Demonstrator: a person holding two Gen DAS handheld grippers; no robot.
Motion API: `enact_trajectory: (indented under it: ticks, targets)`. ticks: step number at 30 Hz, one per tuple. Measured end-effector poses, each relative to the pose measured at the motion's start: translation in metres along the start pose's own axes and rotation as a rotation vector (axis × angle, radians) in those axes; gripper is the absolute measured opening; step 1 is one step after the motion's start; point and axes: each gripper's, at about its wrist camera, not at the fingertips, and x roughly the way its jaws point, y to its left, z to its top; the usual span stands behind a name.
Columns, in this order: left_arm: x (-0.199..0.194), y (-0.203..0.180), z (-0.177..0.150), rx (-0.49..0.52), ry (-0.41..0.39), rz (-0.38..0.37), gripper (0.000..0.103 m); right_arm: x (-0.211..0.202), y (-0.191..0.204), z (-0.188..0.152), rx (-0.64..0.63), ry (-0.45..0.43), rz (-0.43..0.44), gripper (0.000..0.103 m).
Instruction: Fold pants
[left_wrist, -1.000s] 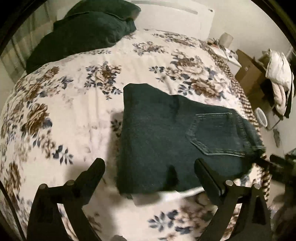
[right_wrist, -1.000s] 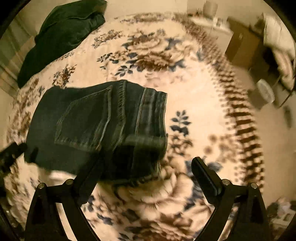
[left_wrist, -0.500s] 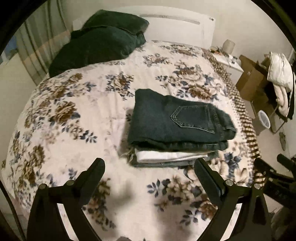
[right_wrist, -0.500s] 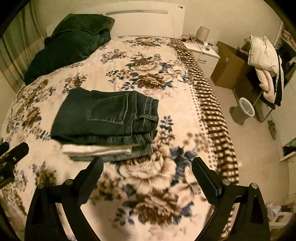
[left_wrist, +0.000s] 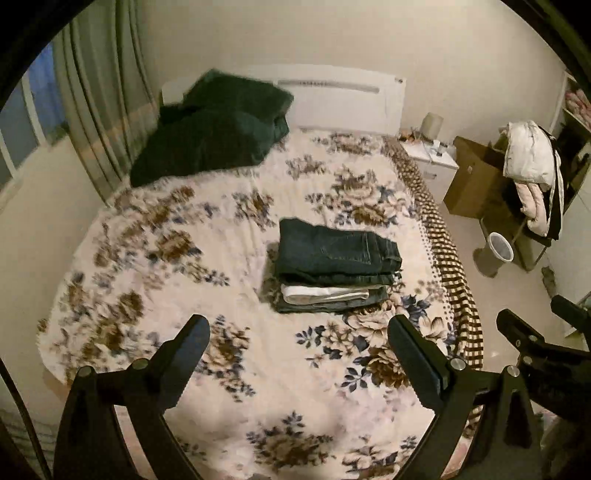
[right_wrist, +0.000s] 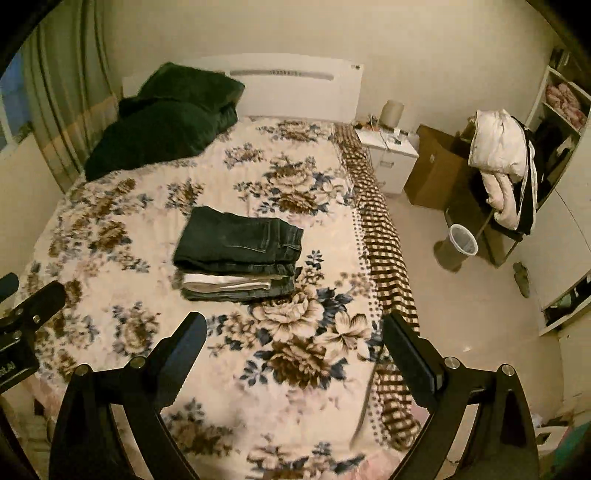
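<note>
Clearly your folding looks finished: left of the stack, your left gripper (left_wrist: 297, 341) hangs wide apart and empty, short of the pile; the dark jeans (left_wrist: 334, 249) lie folded on top of the stack (right_wrist: 236, 282), mid-bed on the floral blanket (left_wrist: 166, 258); right of the stack, your right gripper (right_wrist: 293, 338) gapes wide too, holding nothing. Nothing seems left.
</note>
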Motion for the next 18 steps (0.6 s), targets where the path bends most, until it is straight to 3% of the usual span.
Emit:
enact_trajectory:
  ticks: [8,18]
  targets:
    - [-0.099,0.0,-0.014,0.009,-0.097,0.003,0.099,-0.137,-0.008,-0.026,-0.004,-0.101,0.009,0.098]
    - [-0.149,0.008,-0.035,-0.009,-0.139,-0.016,0.099,-0.221,-0.022,-0.054,0.047,-0.124,0.024,0.098]
